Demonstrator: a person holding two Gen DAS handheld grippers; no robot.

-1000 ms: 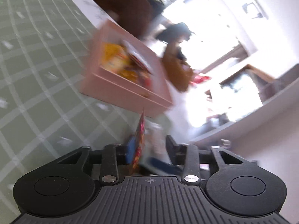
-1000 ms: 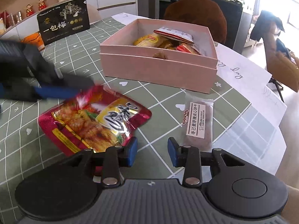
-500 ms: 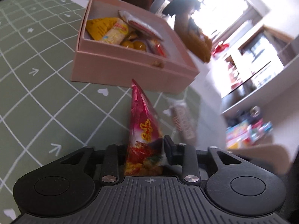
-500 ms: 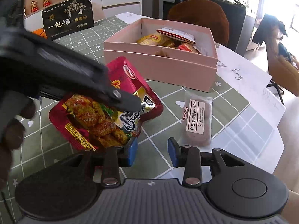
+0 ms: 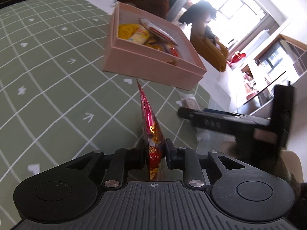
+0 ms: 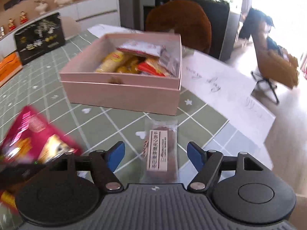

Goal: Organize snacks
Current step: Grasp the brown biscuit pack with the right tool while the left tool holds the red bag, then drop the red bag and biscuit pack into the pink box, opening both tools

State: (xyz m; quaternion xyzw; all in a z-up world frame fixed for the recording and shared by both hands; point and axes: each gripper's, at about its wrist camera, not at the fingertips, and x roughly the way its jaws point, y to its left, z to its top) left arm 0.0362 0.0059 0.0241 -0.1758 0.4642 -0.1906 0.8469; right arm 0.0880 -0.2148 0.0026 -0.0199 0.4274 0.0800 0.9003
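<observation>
Now, what has changed: a second ago the red snack packet (image 5: 151, 122) was lying flat on the tabletop (image 5: 49, 72); we are now holding it edge-on, lifted clear
Left gripper (image 5: 155, 150): its jaws are clamping narrow on the packet's lower edge; we are pointing it toward the pink box (image 5: 153, 67)
Right gripper (image 6: 155, 154): its jaws are spreading wide, much wider than half a second ago; it is straddling the brown biscuit packet (image 6: 162, 149), which is lying flat just in front of the box, apparently not yet gripped
Box: already holding several snacks; open on top
Meaning: we are judging one packet to be on its way in and the last loose one lined up for pickup
</observation>
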